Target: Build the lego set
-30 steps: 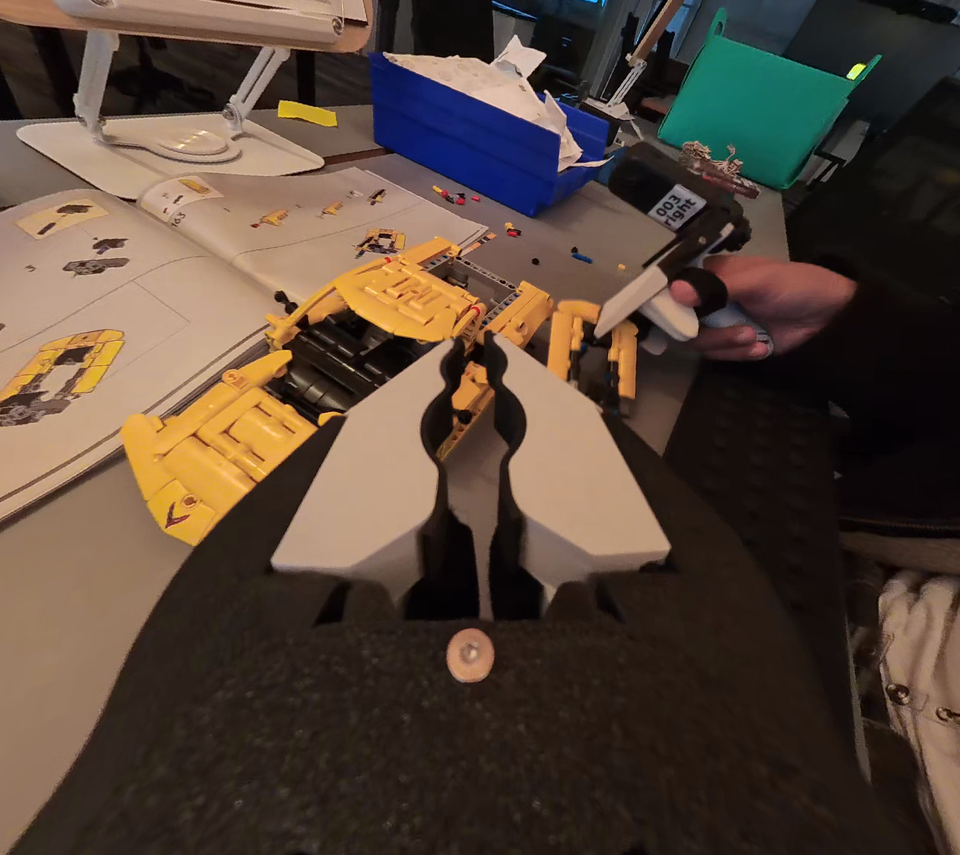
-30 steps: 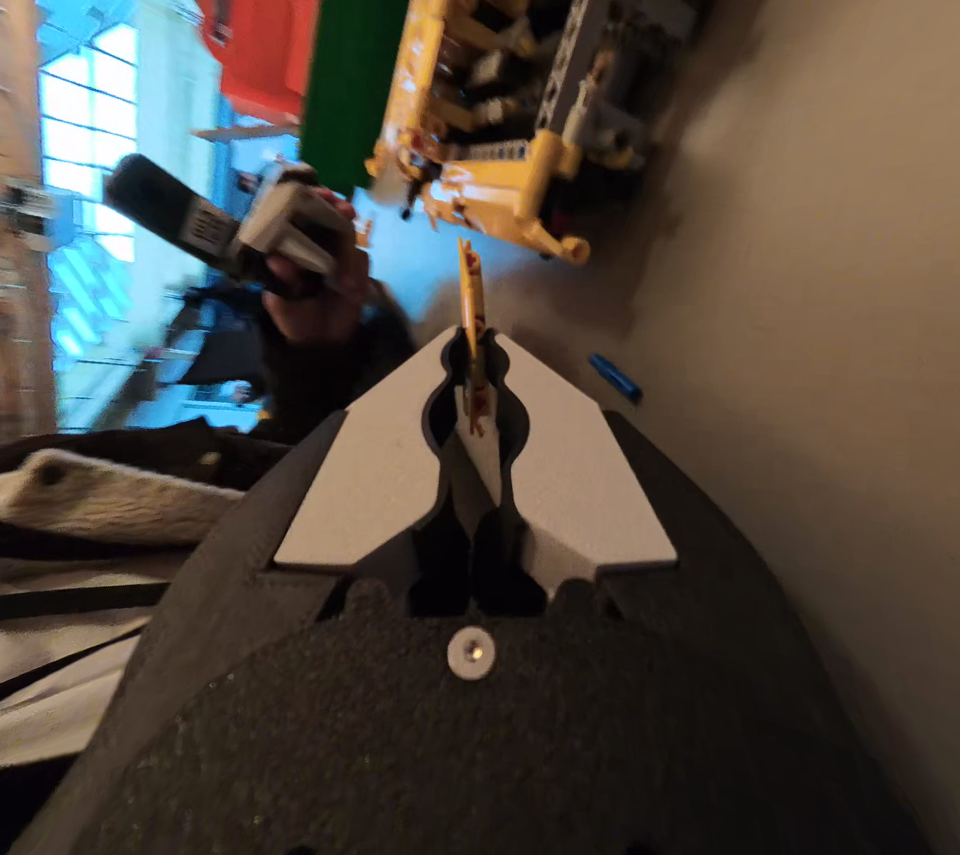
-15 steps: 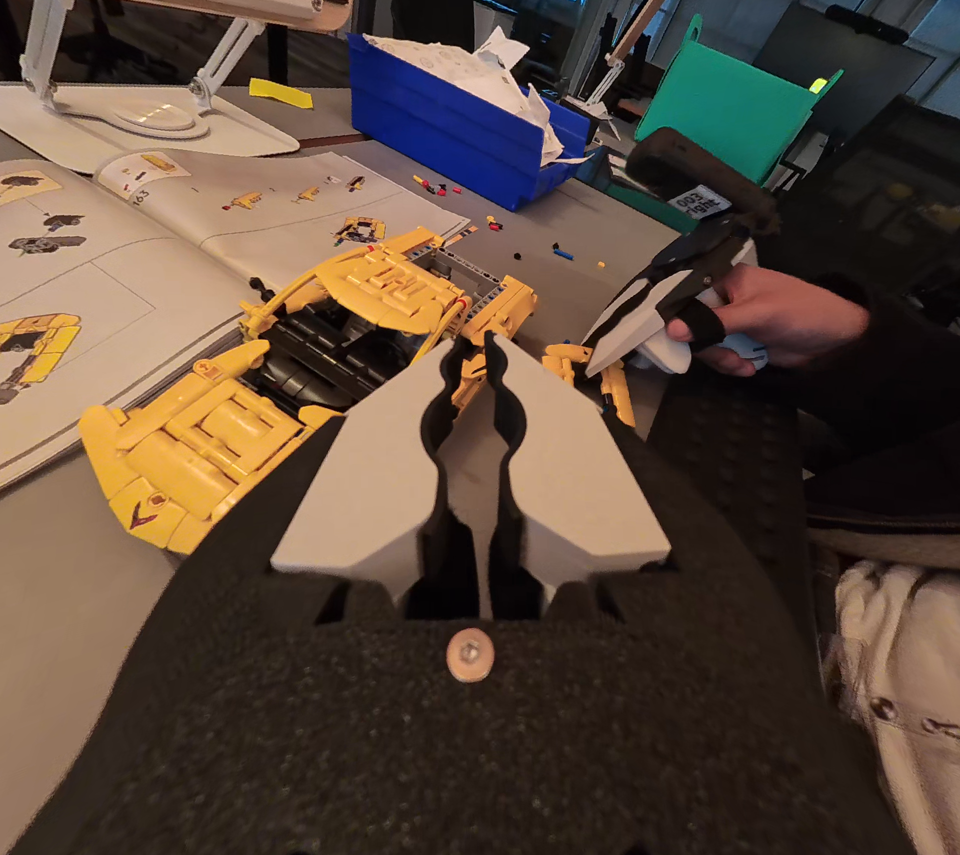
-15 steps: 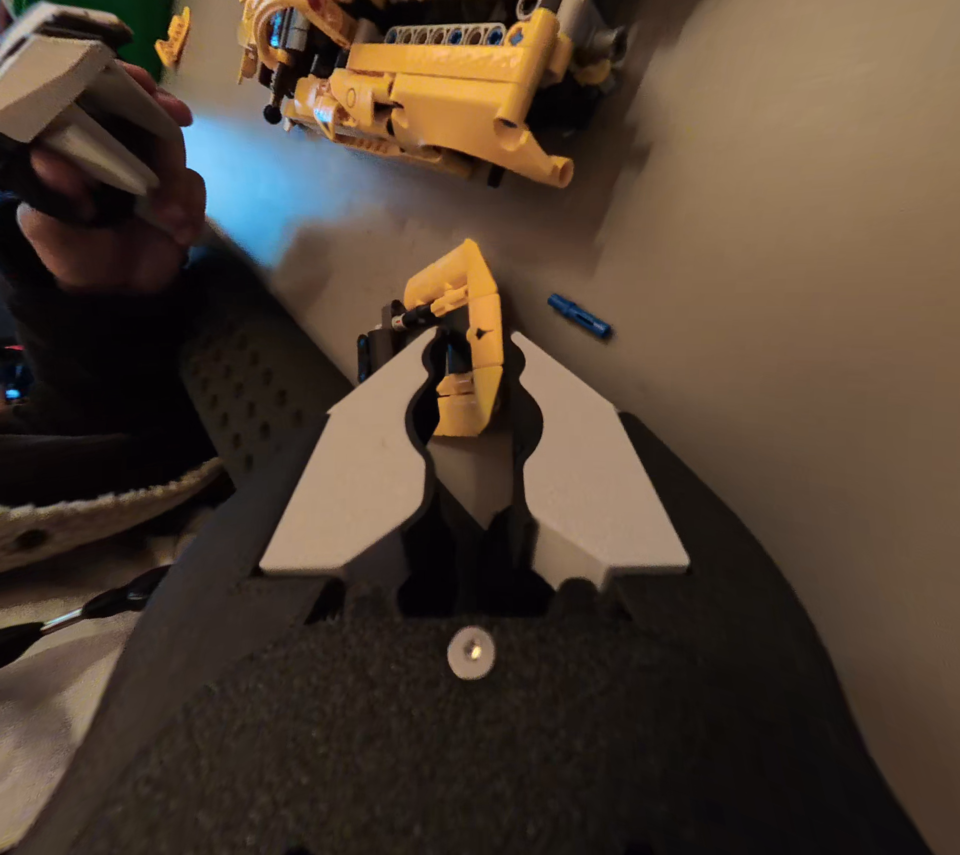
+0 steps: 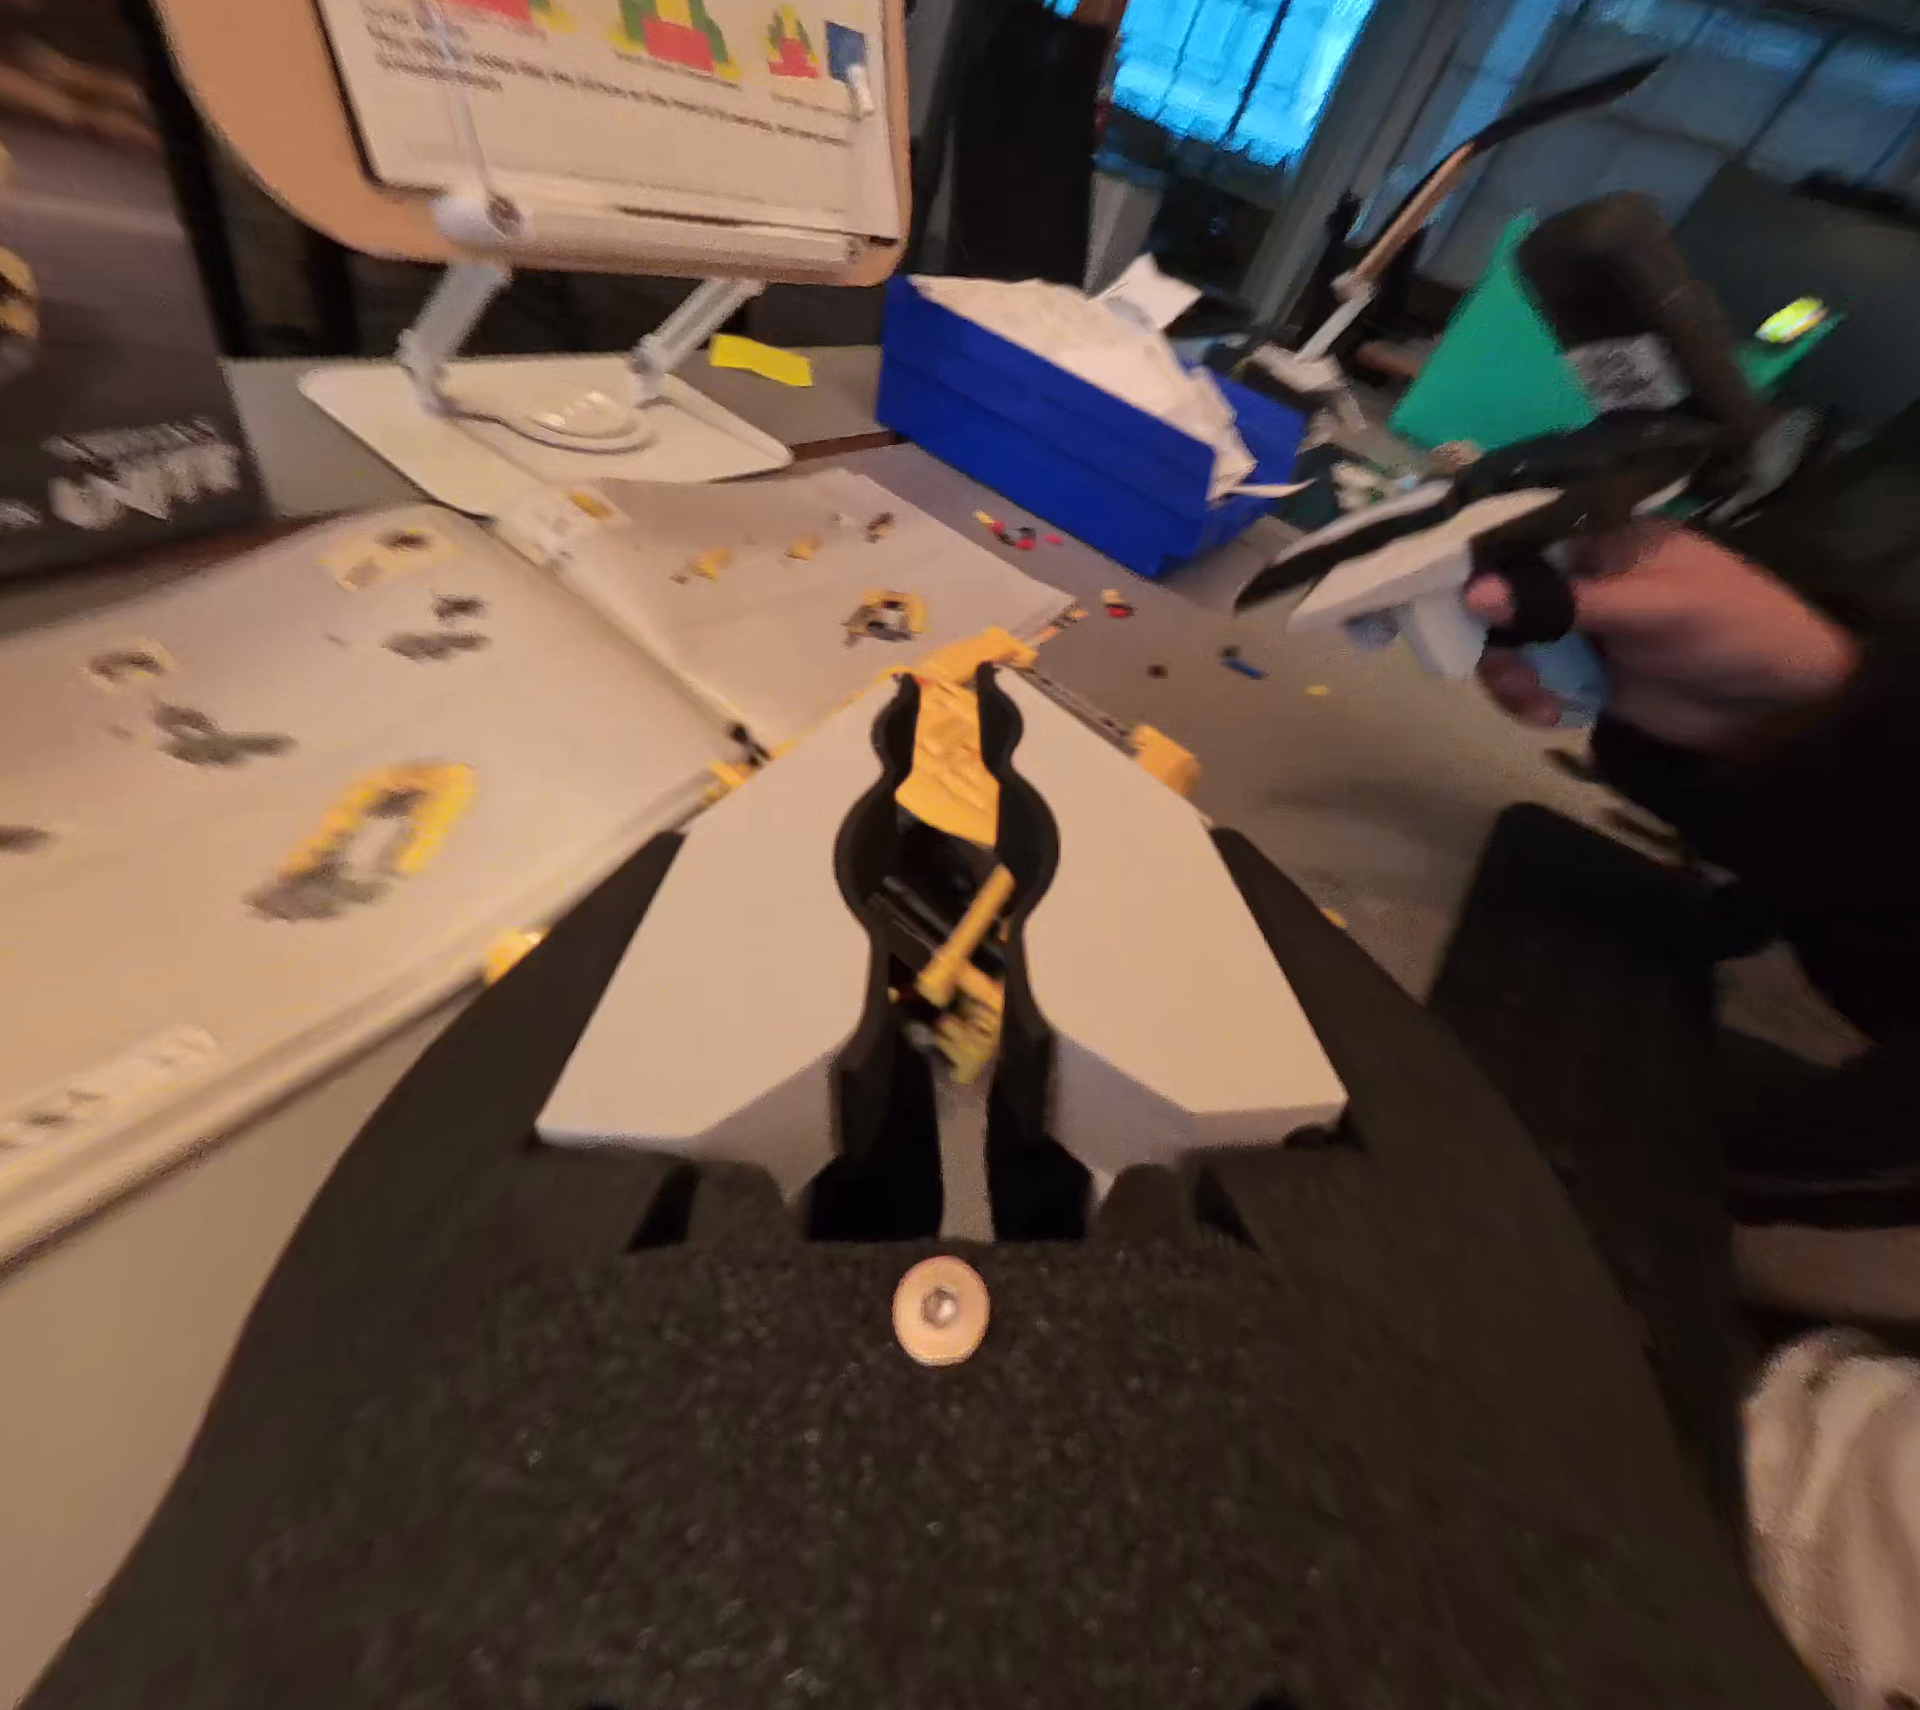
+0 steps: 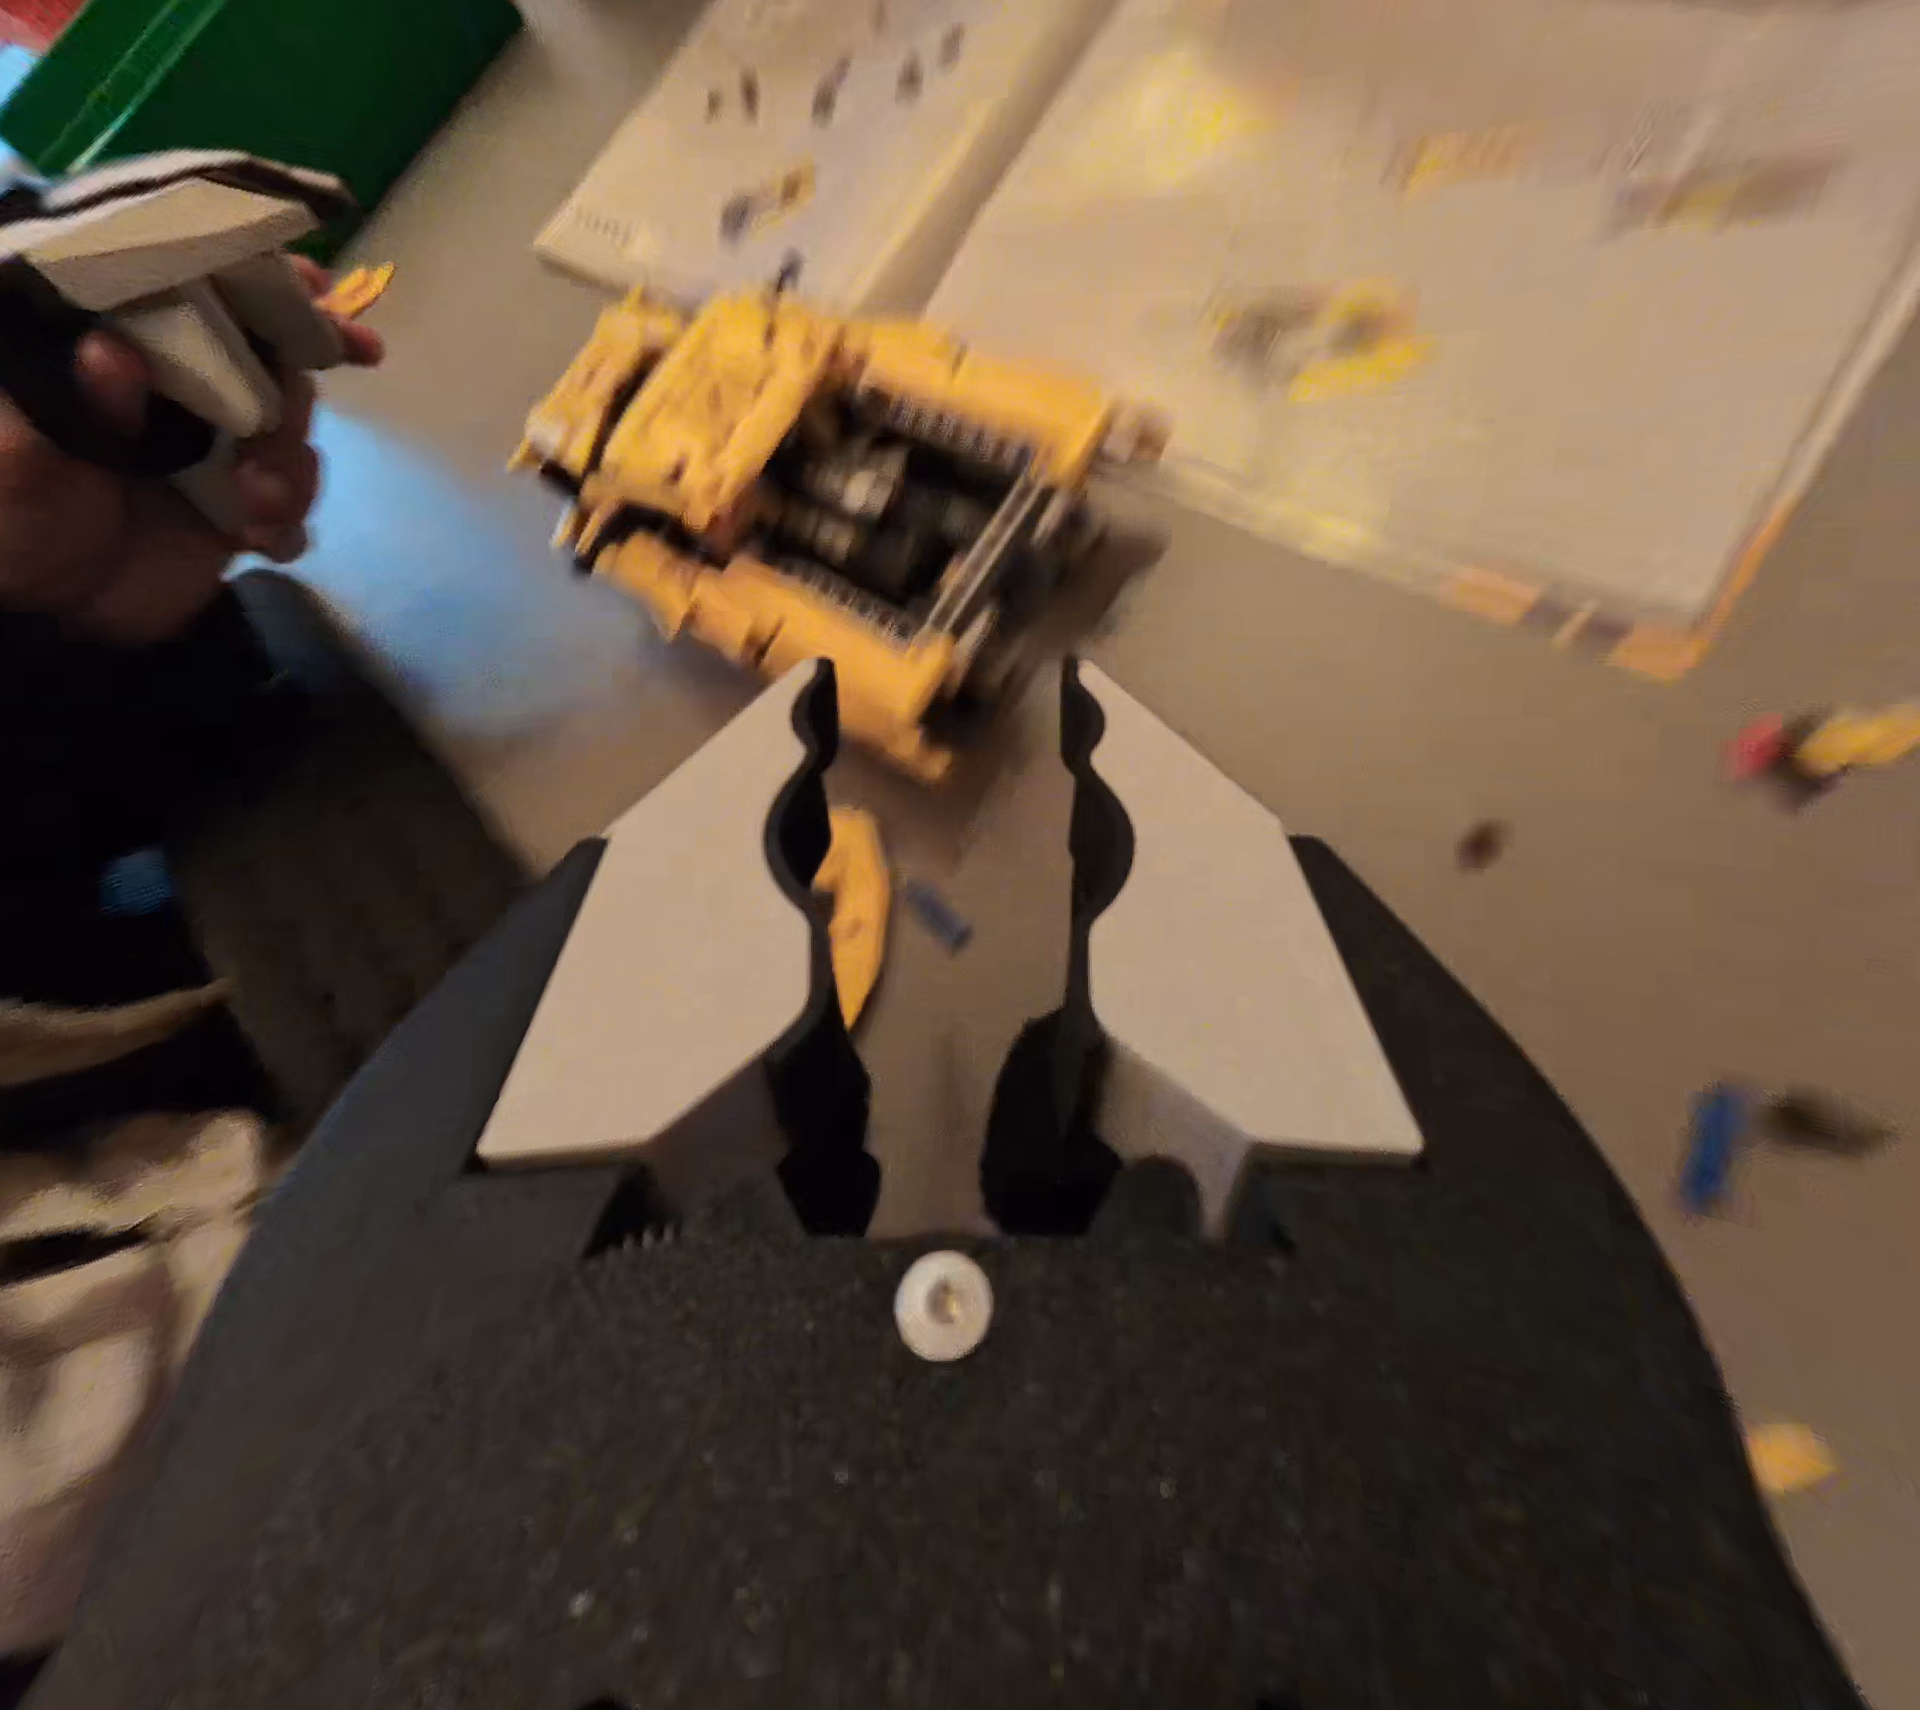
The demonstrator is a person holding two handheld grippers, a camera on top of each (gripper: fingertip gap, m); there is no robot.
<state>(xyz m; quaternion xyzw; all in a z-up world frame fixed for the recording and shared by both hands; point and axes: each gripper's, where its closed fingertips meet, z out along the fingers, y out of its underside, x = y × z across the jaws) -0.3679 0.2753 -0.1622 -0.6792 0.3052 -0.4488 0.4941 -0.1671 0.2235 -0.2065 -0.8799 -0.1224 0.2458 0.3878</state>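
Lying loose beneath right tool (image 6: 943, 684): yellow piece (image 6: 857, 917).

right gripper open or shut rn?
Open. The right gripper has a wide gap between its fingers, nothing between them; the small yellow piece lies on the table below.

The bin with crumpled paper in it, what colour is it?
Blue, clearest in the left wrist view.

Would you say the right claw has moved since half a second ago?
Yes: the right claw opened and drew back from the table; the blue pin looks smaller, the released yellow piece beside it.
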